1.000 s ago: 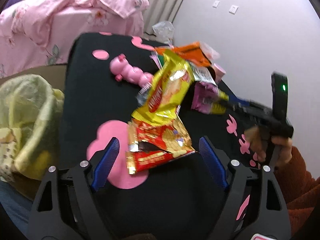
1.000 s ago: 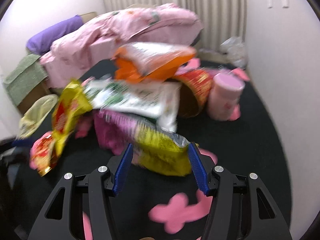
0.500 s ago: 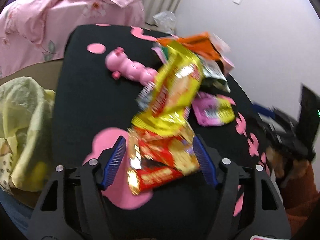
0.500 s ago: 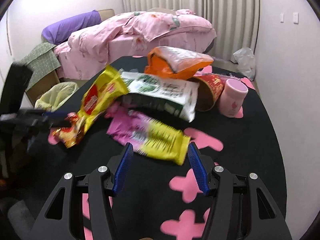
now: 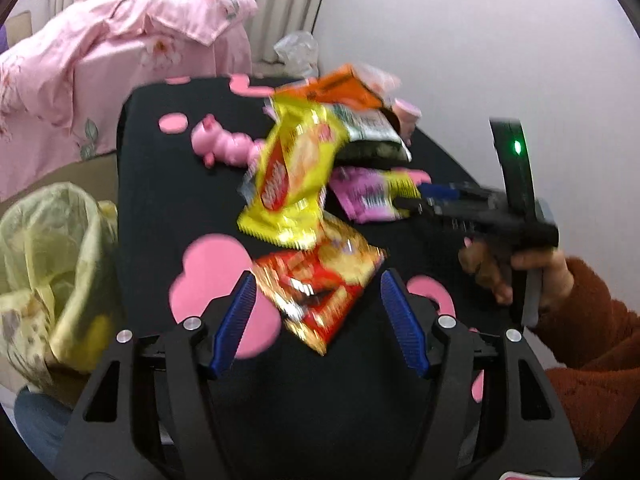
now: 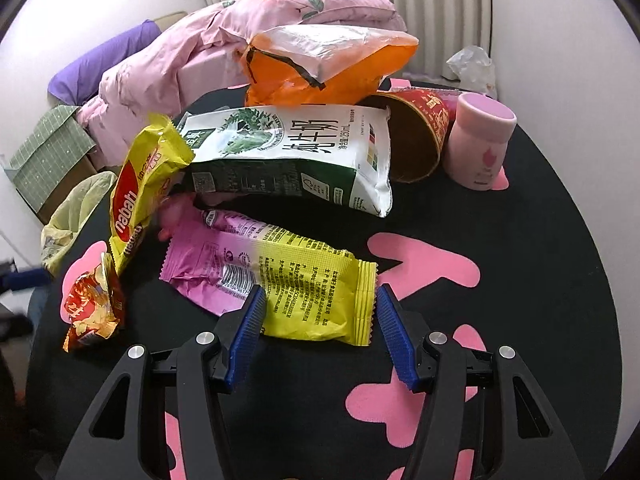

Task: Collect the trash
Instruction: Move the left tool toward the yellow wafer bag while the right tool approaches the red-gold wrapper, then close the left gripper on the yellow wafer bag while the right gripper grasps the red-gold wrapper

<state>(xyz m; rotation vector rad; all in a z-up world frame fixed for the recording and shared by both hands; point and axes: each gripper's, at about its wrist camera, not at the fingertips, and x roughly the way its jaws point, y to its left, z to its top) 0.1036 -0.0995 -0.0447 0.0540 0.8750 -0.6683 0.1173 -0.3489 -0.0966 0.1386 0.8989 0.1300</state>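
A crumpled red snack wrapper lies on the black table between the fingers of my left gripper. Its jaws are closing, and the pads do not press on the wrapper. A yellow wrapper leans just beyond it. In the right wrist view, my right gripper stands open over the near end of a pink-and-yellow wrapper, its left pad over the wrapper's edge. The same gripper shows in the left wrist view, held by a hand.
A white-and-green milk pouch, an orange bag, a tipped red paper cup and a pink cup crowd the back. A pink pig toy lies nearby. A bin with a yellow-green liner stands left of the table.
My left jaws have narrowed around the red wrapper. The right gripper drew back from the pink-and-yellow wrapper, then came down close over its near end again.
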